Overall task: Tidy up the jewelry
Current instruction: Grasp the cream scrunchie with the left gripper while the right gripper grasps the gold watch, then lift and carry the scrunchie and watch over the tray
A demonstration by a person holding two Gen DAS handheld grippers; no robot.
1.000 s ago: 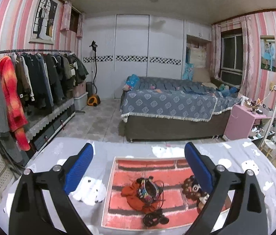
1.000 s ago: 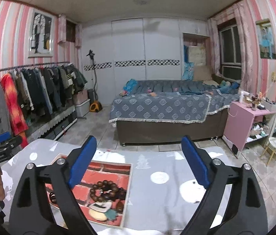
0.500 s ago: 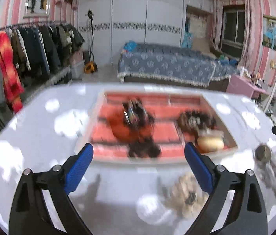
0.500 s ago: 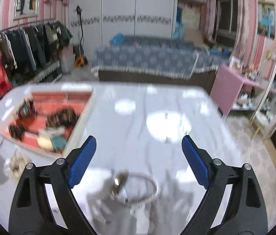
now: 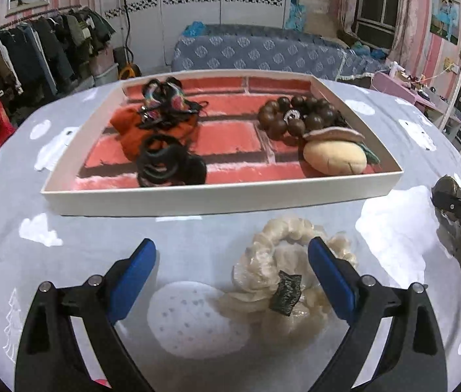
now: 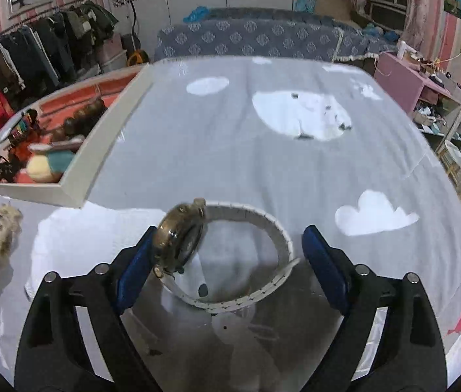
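Both tools are now dipping down to the tabletop; the left tool is gaping over the cream scrunchie at 6 o'clock of the tray; the right tool (also open) is straddling the watch, so 2 pickups seem imminent.

Scrunchie: cream, glossy satin-like cloth. Beads: dark, polished, wood-like. Watch: shiny metal case, matt white strap. Bench cover: smooth, glossy. Tray: matt white walls.

We are seeing a cloud-print tablecloth bearing a white tray, a cream scrunchie and a white-strapped watch.
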